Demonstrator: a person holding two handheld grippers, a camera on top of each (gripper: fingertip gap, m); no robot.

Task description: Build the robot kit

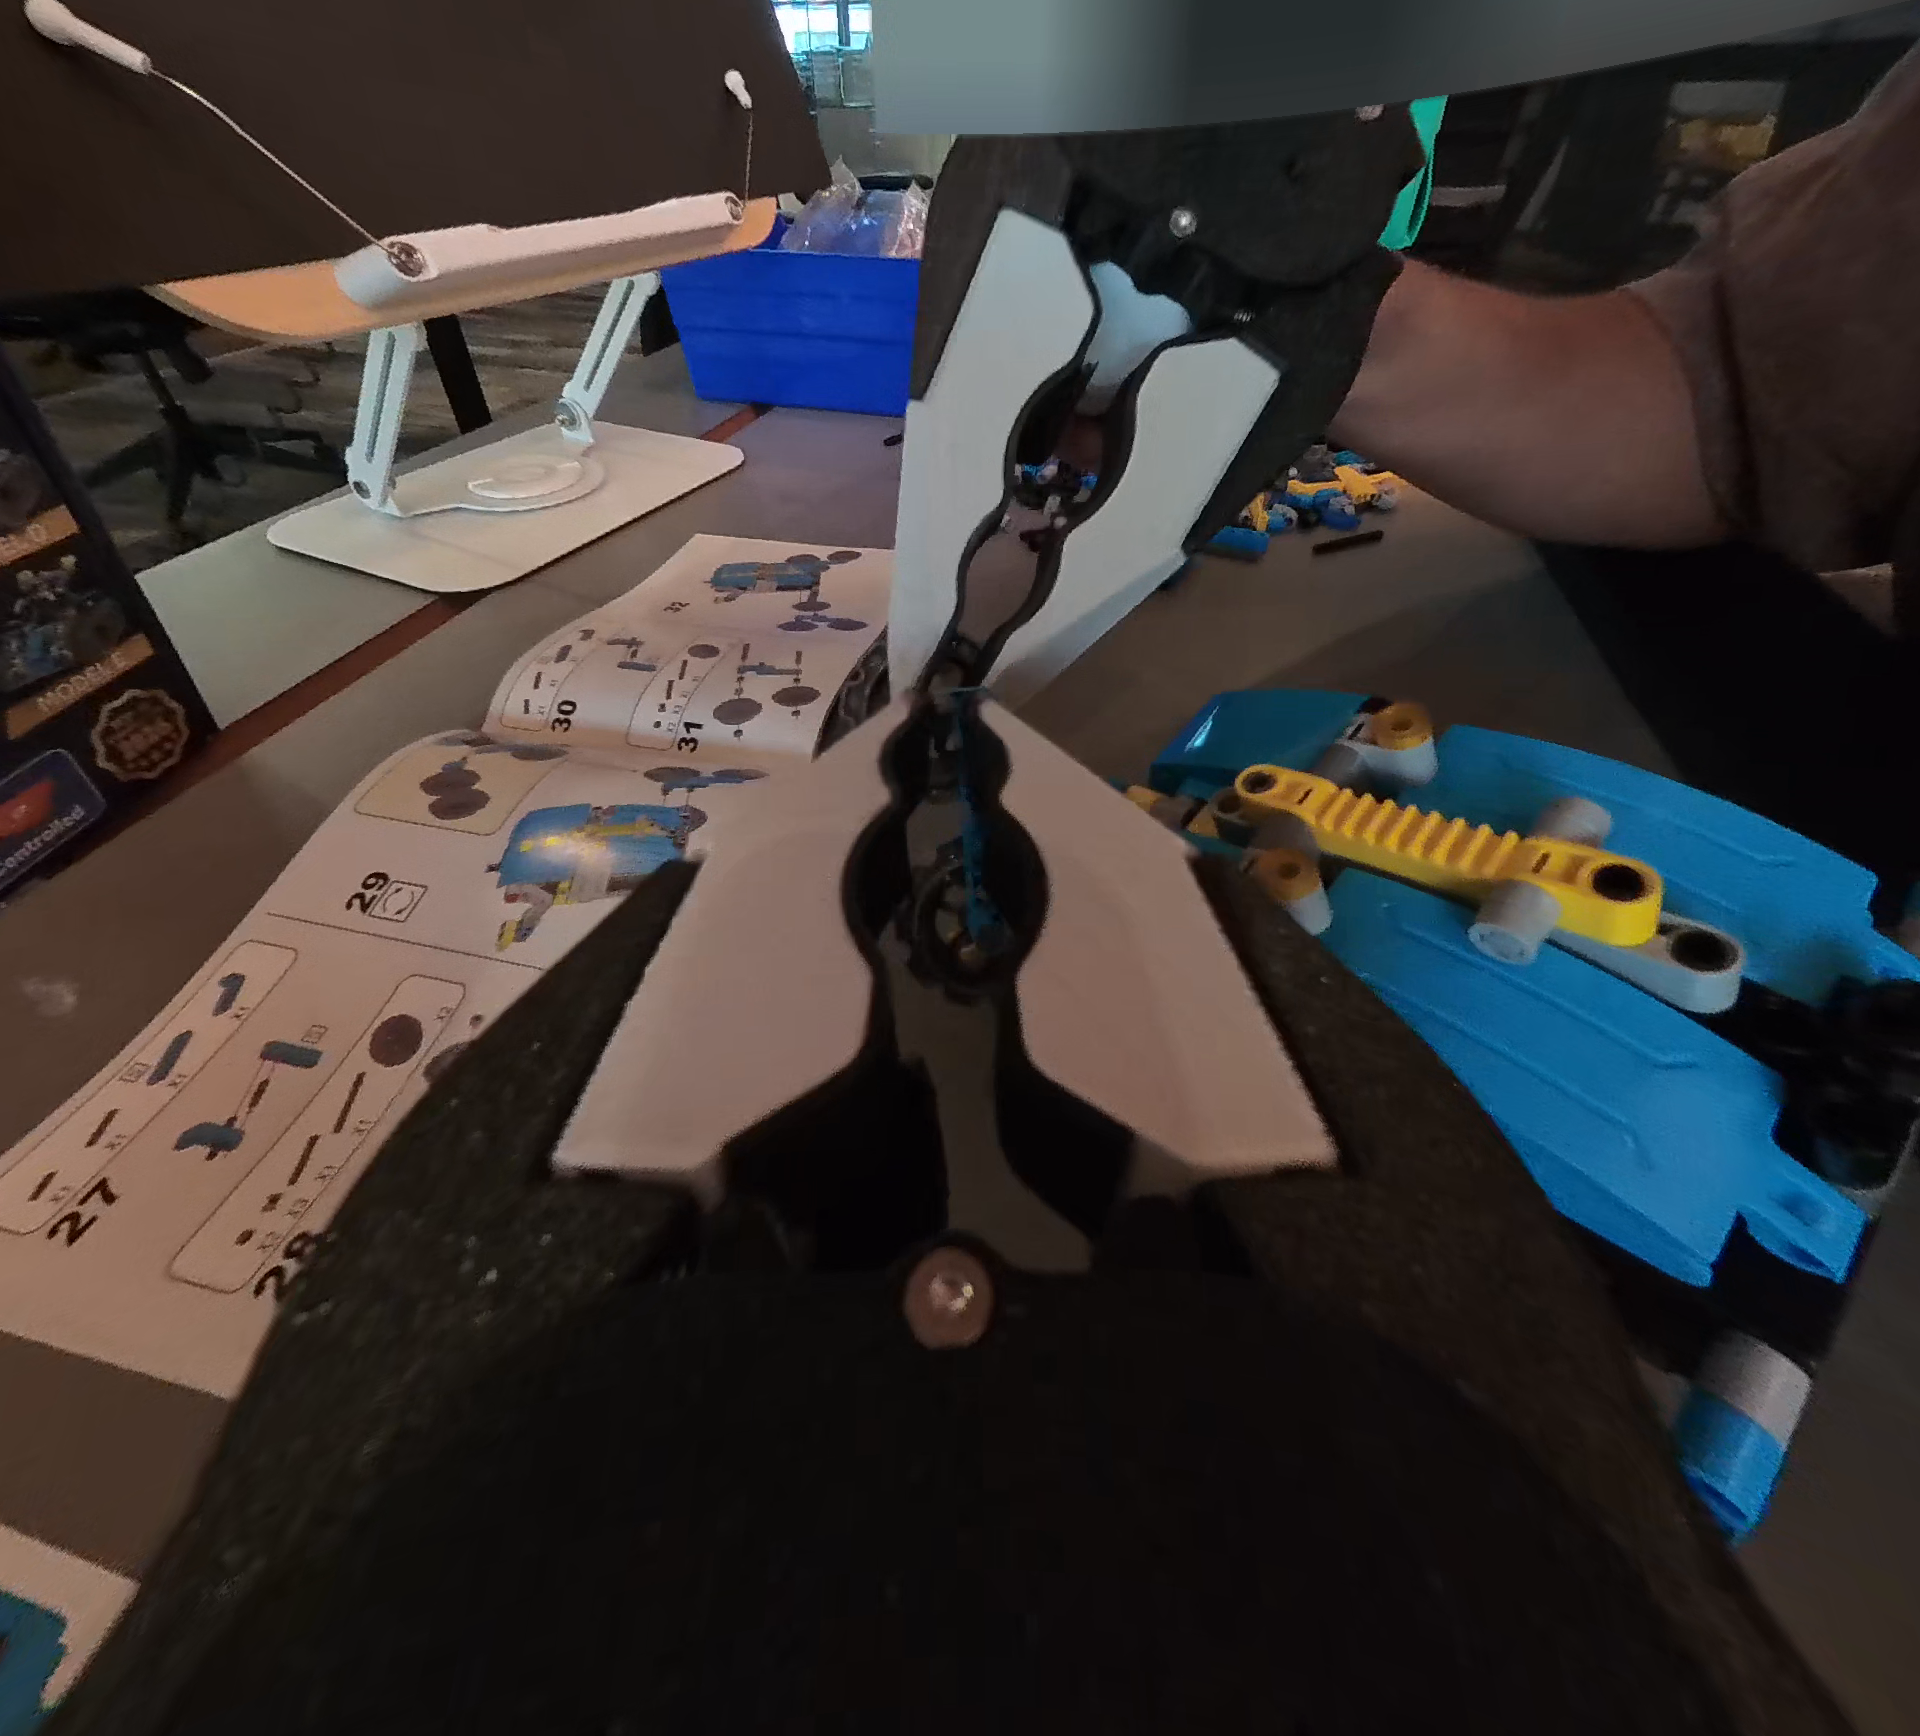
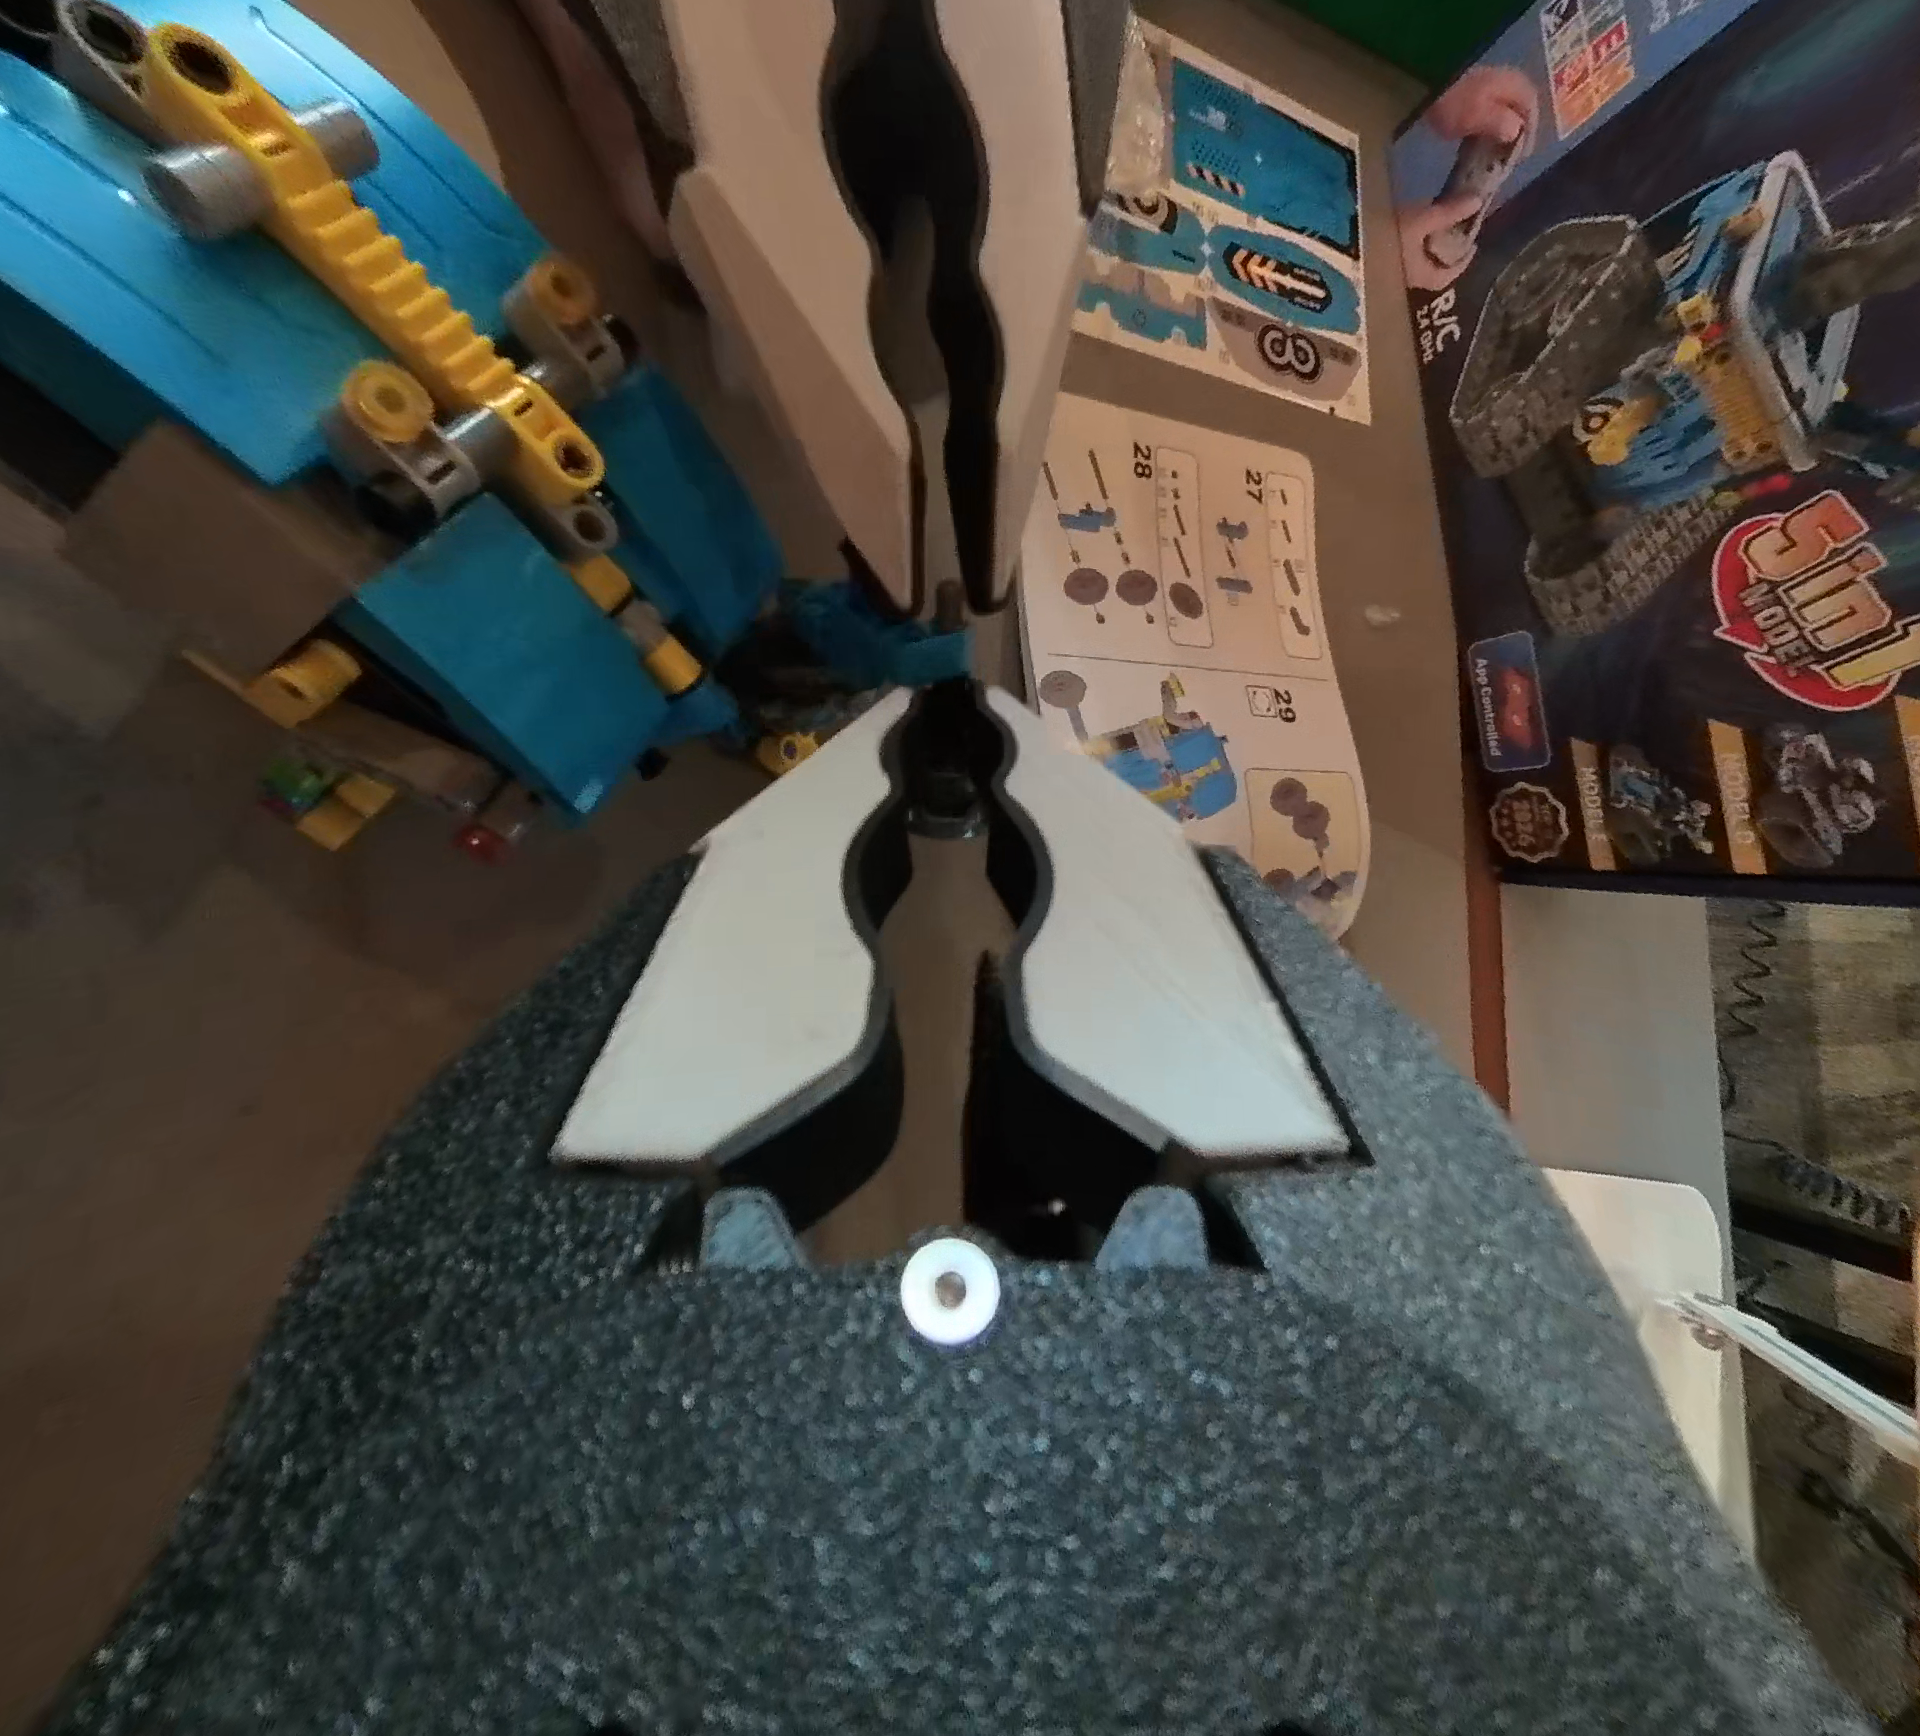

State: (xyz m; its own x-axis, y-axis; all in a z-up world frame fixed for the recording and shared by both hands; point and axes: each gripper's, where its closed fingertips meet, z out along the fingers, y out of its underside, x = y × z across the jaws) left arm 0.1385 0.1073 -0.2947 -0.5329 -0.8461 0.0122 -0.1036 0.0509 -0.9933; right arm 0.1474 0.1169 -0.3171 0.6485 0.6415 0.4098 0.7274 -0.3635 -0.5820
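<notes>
My left gripper [image 1: 940,715] is shut on a small blue and black part [image 1: 968,839] that sits between its white fingers. My right gripper [image 2: 940,699] is shut on a small black part [image 2: 940,793]. The two grippers meet tip to tip above the table: the right one [image 1: 951,673] comes in from above in the left wrist view, and the left one [image 2: 945,611] does so in the right wrist view. A blue piece [image 2: 909,647] sticks out sideways where the tips meet. Whether the two parts are joined is hidden.
A blue toy model [image 1: 1579,1063] with a yellow toothed rack [image 1: 1444,845] lies beside the grippers, also in the right wrist view [image 2: 260,304]. An open instruction booklet [image 1: 312,1011] lies below them. A set box [image 2: 1714,439], sticker sheet [image 2: 1236,232], white stand [image 1: 499,491], blue bin [image 1: 800,325] and loose parts [image 1: 1309,502] surround them. The tips of both grippers are at nearly the same place.
</notes>
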